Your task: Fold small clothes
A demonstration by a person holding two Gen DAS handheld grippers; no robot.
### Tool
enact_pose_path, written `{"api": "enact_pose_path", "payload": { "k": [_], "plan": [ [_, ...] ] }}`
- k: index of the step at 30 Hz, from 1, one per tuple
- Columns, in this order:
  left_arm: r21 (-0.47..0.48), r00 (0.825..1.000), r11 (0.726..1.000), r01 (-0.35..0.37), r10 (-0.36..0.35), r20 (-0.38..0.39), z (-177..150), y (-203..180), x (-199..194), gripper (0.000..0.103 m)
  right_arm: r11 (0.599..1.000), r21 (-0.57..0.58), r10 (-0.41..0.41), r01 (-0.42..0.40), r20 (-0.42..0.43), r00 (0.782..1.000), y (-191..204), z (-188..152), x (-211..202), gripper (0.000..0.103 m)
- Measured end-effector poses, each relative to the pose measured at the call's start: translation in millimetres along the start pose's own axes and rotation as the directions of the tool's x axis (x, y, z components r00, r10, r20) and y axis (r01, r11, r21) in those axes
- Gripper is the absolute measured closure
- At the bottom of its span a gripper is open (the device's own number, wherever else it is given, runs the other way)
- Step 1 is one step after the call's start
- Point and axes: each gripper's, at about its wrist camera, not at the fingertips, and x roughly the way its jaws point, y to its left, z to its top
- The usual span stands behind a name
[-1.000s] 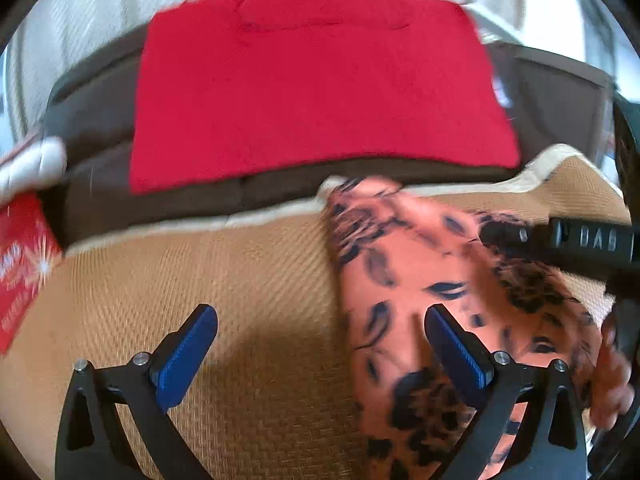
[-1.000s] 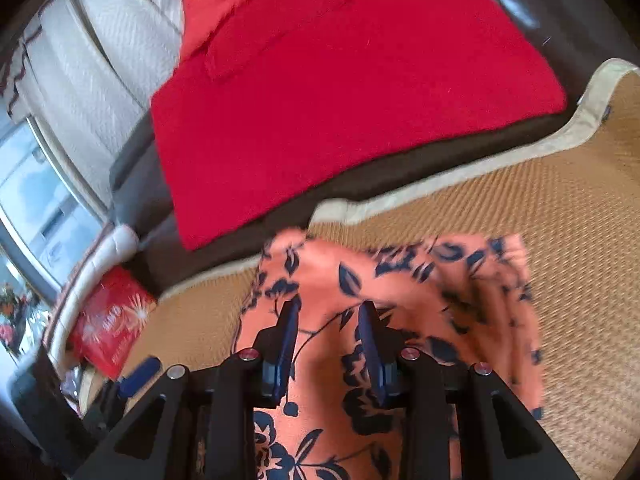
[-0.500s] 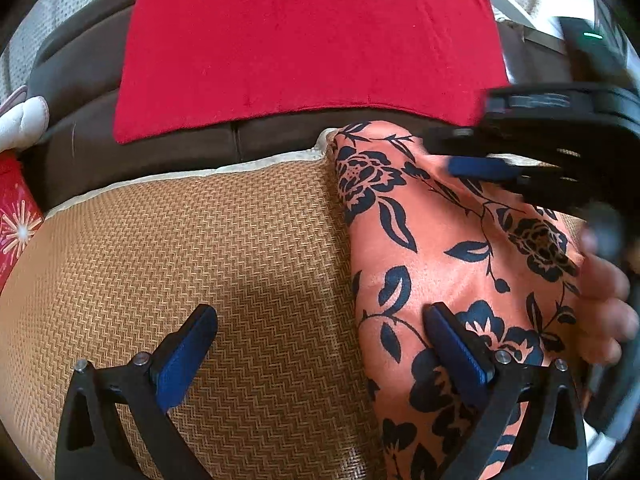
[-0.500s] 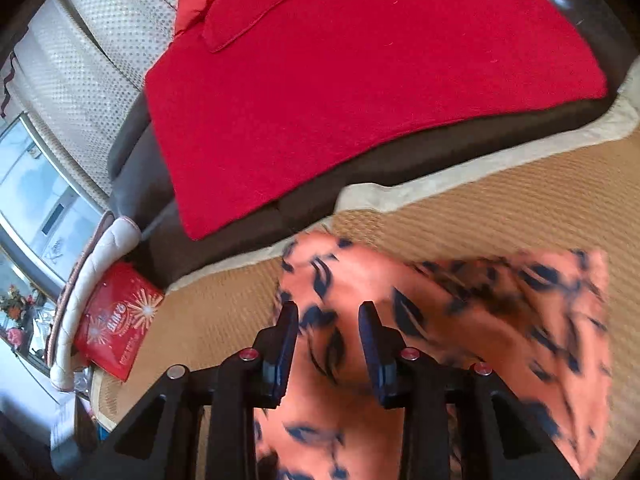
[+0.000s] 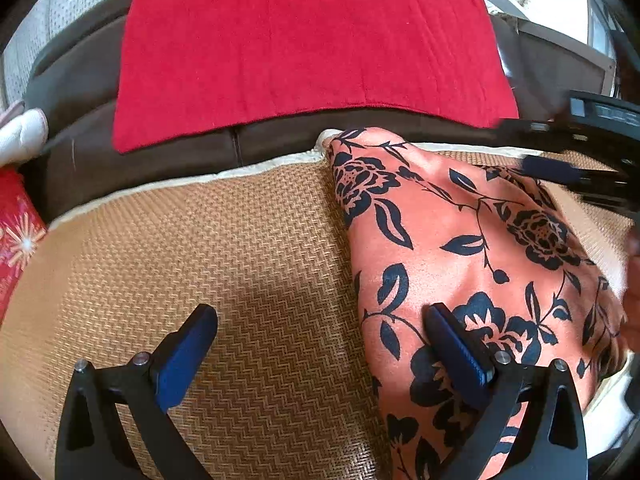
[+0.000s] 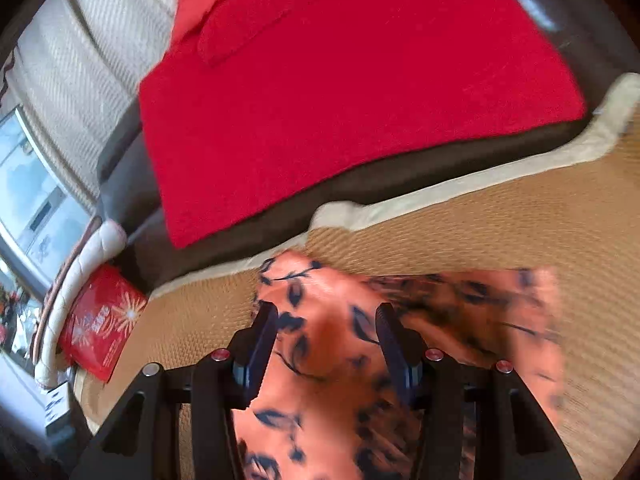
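An orange garment with a black flower print (image 5: pixel 460 248) lies on a woven tan mat (image 5: pixel 240 264). My left gripper (image 5: pixel 320 344) is open low over the mat, its right finger over the garment's left edge, its left finger over bare mat. My right gripper (image 6: pixel 326 344) hovers over the garment (image 6: pixel 340 340), its jaws partly apart with cloth seen between them; the view is blurred. The right gripper also shows at the right edge of the left wrist view (image 5: pixel 576 168), above the garment's far side.
A red cloth (image 5: pixel 304 48) covers a dark brown cushion (image 5: pixel 160 152) behind the mat. A red packet (image 5: pixel 16 240) and a white cushion (image 5: pixel 20 136) lie at the left. A window (image 6: pixel 32 200) is at the far left.
My right gripper's jaws have opened wider and it has moved back over the garment. The garment now lies flatter on the mat. My left gripper has stayed open and edged closer.
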Motion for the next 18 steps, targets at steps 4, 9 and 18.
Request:
{"api": "enact_pose_path", "payload": {
  "k": [4, 9, 18],
  "plan": [
    [-0.006, 1.000, 1.000, -0.011, 0.011, 0.005, -1, -3, -5, 0.000, 0.998, 0.017, -0.066, 0.065, 0.038, 0.997, -13, -16, -40, 0.048],
    [0.004, 0.999, 1.000, -0.027, 0.027, 0.019, -4, -4, -7, 0.000, 0.993, 0.062, -0.100, 0.100, -0.005, 0.995, -35, -43, -58, 0.048],
    [0.011, 0.999, 0.999, -0.038, 0.038, 0.031, -4, -4, -8, 0.000, 0.992, 0.106, -0.051, 0.061, -0.101, 0.994, -57, -52, -37, 0.048]
  ]
}}
